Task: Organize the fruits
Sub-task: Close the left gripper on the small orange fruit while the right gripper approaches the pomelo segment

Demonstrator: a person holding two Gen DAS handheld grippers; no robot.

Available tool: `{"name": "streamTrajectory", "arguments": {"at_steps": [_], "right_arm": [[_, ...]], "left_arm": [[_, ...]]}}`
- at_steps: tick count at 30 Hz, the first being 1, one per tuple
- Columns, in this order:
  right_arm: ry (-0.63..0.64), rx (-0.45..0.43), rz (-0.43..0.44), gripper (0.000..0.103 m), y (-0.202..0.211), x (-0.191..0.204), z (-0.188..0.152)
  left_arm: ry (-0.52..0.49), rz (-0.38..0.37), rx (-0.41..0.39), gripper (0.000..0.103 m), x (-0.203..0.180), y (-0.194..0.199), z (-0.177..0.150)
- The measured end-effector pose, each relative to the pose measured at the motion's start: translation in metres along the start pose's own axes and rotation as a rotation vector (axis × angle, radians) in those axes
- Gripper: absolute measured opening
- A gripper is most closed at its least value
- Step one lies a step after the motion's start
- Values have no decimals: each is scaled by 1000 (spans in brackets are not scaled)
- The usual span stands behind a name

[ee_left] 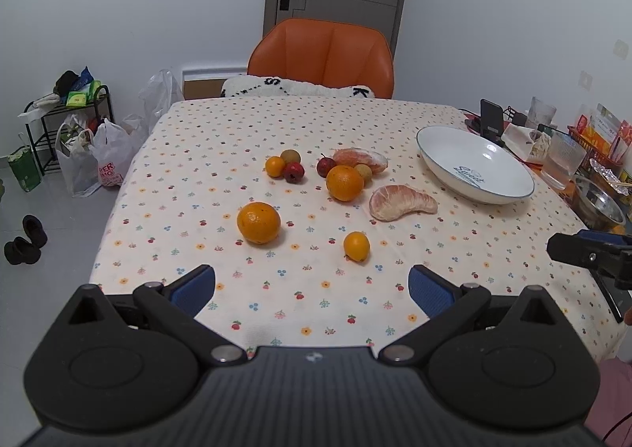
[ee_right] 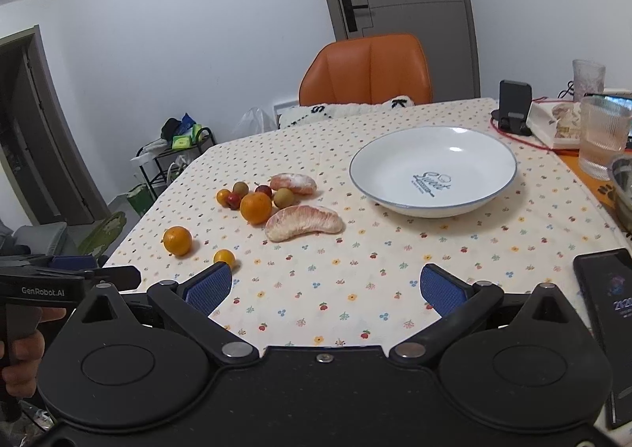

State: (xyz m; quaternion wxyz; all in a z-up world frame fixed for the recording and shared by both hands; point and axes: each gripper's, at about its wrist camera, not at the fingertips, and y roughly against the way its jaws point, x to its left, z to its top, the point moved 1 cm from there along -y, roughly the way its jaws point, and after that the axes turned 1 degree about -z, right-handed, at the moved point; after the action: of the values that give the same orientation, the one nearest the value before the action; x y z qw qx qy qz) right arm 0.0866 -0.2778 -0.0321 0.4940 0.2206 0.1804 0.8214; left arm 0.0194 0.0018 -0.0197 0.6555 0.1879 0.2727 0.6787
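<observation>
Fruit lies scattered on the floral tablecloth (ee_left: 276, 308): a large orange (ee_left: 258, 222), a small orange (ee_left: 356, 246), another orange (ee_left: 344, 182), a peeled pomelo wedge (ee_left: 401, 202), a second peeled piece (ee_left: 361, 159), and small red and brown fruits (ee_left: 293, 171). An empty white bowl (ee_left: 474, 166) (ee_right: 432, 168) stands to the right. My left gripper (ee_left: 312, 291) is open above the near table edge, short of the small orange. Over bare cloth my right gripper (ee_right: 326, 289) stands open, with the pomelo wedge (ee_right: 303, 222) ahead of it. Neither holds anything.
An orange chair (ee_left: 322, 54) stands behind the table. Glasses (ee_left: 561, 158), a phone stand (ee_right: 513, 105), a metal bowl (ee_left: 598, 202) and packets crowd the right edge. A dark phone (ee_right: 608, 312) lies near right. Bags (ee_left: 98, 162) and a rack sit on the floor at left.
</observation>
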Motion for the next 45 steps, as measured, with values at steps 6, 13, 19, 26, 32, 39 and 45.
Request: {"name": "streamTrajectory", "arguments": {"at_steps": [6,13,19,26,32,39,45], "right_arm": [[-10,29,18,103,-16,-2,-2],[-22,48,31,103,-32,-7,-2],[-30,59,35,103,-46,-10,0],[-28,76,39,103,-62,-11,3],[-24,86,38,103,-73,-14,7],[-25,97,37,103,-86,-18,11],[-22,112,34,103,-97,-17,14]], "left_arm": [[6,-2,0,103,2,-13,2],[22,-19,-13,101,3,-29,2],[58,-30,-35,97,5,-40,7],[47,-61,-18,87,-4,-57,8],[51,-87,5,71,-8,-74,10],[45,-107,31,58,-16,-92,12],[25,-119,75,39,-21,-110,12]]}}
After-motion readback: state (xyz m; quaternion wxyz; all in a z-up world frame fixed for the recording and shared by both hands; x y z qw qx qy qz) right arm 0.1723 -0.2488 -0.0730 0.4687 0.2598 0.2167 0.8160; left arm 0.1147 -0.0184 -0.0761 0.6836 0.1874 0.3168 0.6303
